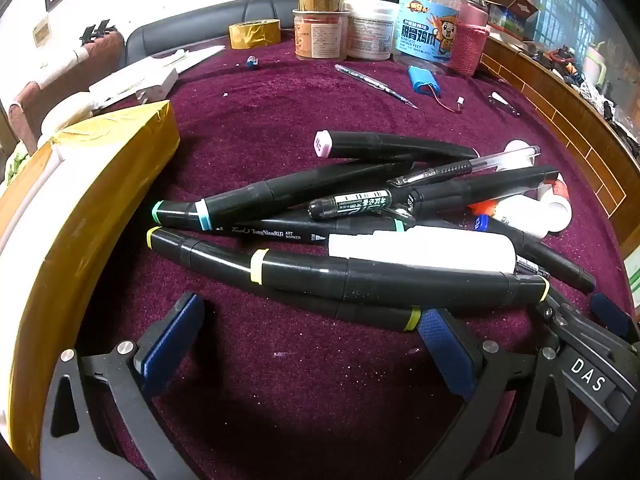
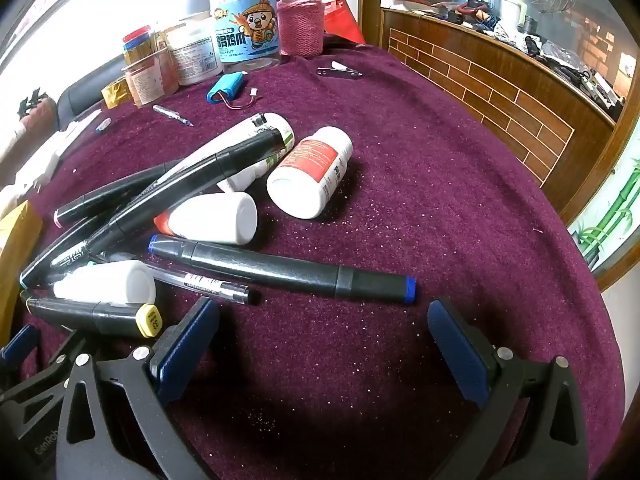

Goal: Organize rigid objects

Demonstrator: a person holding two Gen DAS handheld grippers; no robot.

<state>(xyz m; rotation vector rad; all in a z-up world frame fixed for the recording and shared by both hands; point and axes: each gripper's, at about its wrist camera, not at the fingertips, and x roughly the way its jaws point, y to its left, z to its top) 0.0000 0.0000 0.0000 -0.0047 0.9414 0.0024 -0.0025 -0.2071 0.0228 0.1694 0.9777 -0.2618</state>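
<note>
The markers point(image 1: 344, 276) lay heaped on the purple cloth point(image 1: 280, 120), most with long axes running left to right; a blue-capped marker point(image 2: 280, 268) lay apart, crosswise before the right gripper point(image 2: 324, 332). Both it and the left gripper point(image 1: 308, 328) gaped wide, empty, near the pile.

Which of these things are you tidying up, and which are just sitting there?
For the job:
- black markers in a heap
- clear pen
- white pill bottles lying on their sides
- left gripper and right gripper, both open and empty

Just lying about:
- jars at the back
- yellow tape roll
- blue battery pack
- yellow-taped box
</note>
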